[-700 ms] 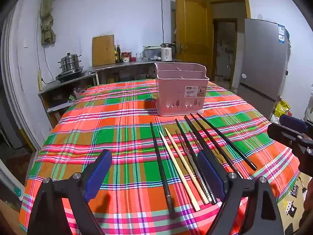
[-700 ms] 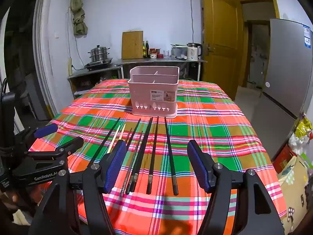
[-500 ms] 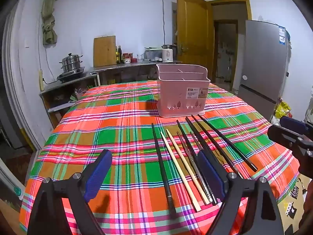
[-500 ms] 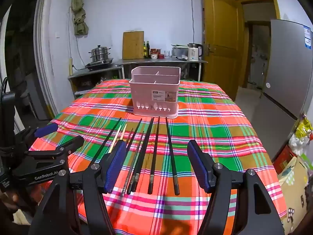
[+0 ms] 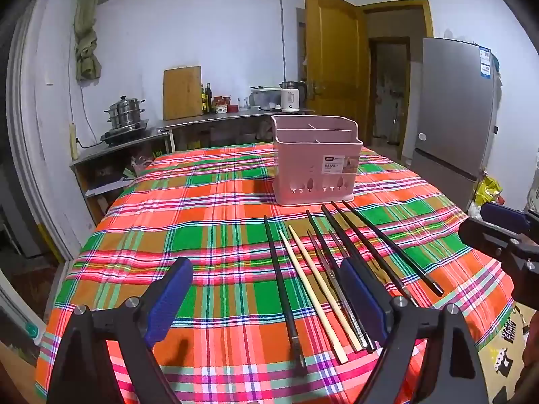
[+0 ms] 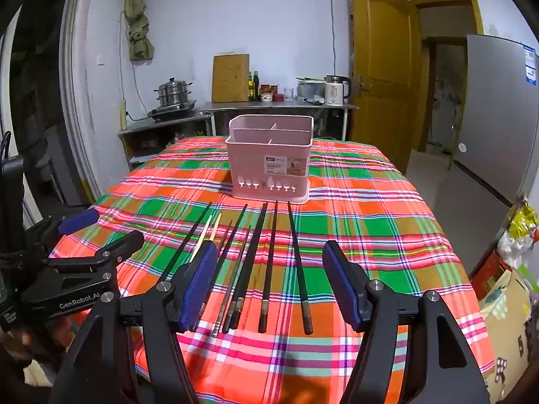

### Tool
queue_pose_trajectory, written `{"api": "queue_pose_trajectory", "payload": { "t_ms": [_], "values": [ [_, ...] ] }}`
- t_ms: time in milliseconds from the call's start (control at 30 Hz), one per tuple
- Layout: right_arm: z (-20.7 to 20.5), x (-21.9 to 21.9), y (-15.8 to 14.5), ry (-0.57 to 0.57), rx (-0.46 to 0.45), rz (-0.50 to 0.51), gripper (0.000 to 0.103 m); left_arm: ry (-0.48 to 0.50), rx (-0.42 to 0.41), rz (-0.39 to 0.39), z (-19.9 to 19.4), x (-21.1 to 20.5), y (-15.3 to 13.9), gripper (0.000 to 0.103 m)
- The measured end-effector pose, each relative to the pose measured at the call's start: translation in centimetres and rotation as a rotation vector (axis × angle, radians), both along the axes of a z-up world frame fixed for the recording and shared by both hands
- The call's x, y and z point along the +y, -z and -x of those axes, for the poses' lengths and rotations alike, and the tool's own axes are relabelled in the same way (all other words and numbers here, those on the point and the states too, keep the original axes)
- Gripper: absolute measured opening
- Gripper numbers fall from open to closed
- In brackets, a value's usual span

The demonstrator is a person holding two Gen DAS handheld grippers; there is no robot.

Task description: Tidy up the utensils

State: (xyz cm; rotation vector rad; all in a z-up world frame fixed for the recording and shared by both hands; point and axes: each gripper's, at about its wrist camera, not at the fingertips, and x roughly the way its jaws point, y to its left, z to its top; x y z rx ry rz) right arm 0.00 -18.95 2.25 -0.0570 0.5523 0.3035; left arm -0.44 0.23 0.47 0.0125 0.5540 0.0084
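- Hovering over the near edge of the plaid-covered surface (image 6: pixel 370 208), both your grippers stand wide open and empty: the left gripper (image 5: pixel 266 296) and the right gripper (image 6: pixel 269 282).
- The chopsticks (image 6: pixel 266 262) lie side by side just in front of you, dark ones and a pale wooden pair (image 5: pixel 316 289), tips towards the pink basket (image 6: pixel 269 165), which stands upright beyond them.
- Packed this close, they invite a stray neighbour into your pinch, or a nudge that rolls several off the edge.
- Gripped near one end, a thin stick may pivot and miss the basket's compartments.
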Motion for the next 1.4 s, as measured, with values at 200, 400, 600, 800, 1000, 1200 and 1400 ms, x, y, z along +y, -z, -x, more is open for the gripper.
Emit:
{"api": "queue_pose_trajectory", "payload": {
  "t_ms": [200, 400, 600, 800, 1000, 1200, 1400],
  "values": [
    [0.08, 0.15, 0.06, 0.0, 0.004, 0.0, 0.065, 0.0, -0.002, 0.001, 0.22, 0.06, -0.01, 0.089],
    [0.15, 0.16, 0.12, 0.0, 0.002, 0.0, 0.065, 0.003, -0.003, 0.002, 0.32, -0.01, -0.1, 0.089],
    [0.14, 0.15, 0.13, -0.001, 0.001, -0.001, 0.065, 0.003, -0.003, 0.002, 0.35, 0.0, -0.12, 0.089],
    [0.1, 0.11, 0.14, -0.001, 0.001, -0.001, 0.065, 0.004, -0.003, 0.003, 0.36, 0.0, -0.11, 0.089],
    [0.1, 0.08, 0.13, -0.001, 0.001, -0.002, 0.065, 0.003, -0.003, 0.002, 0.35, -0.02, -0.11, 0.089],
    [0.18, 0.14, 0.15, -0.001, 0.001, -0.001, 0.065, 0.003, -0.003, 0.003, 0.36, -0.01, -0.1, 0.089],
    [0.17, 0.14, 0.19, -0.001, 0.001, -0.002, 0.065, 0.005, -0.002, 0.003, 0.42, 0.01, -0.25, 0.089]
  ]
}}
